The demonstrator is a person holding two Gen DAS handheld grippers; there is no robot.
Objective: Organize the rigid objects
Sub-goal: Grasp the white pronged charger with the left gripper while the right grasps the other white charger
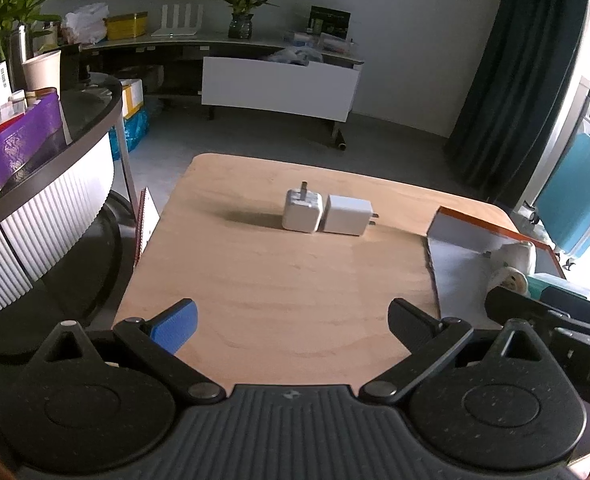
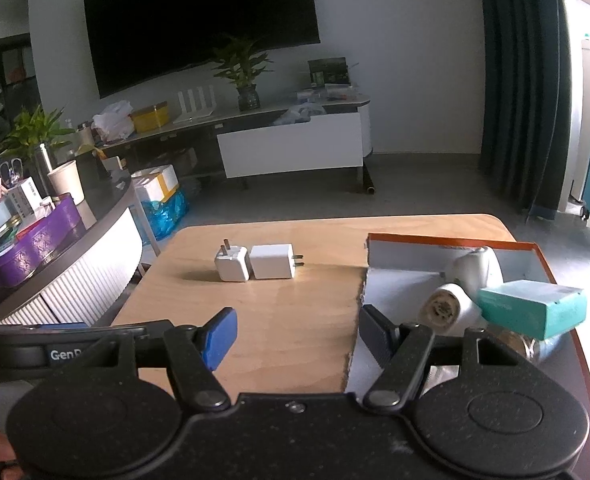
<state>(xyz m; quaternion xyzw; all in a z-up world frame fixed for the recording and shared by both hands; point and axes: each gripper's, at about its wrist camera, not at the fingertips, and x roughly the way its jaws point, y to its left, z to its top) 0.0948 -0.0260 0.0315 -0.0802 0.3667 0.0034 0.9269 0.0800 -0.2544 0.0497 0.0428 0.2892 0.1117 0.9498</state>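
Both views are dimly lit, with a cool cast. Daylight is admitted from the window side at the right edge, where the picture is blown out to white. Shadows are thrown leftward across the bench [image 1: 255, 272] by the two white chargers [image 1: 327, 214]. Straight lines are bowed by strong fisheye distortion toward the edges. The far wall is rendered soft and slightly grainy.

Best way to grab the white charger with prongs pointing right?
Take the right charger by its flat near and far faces, coming from above. The upright-prong charger sits close against its left side and the prongs stick out right, so those sides are blocked.
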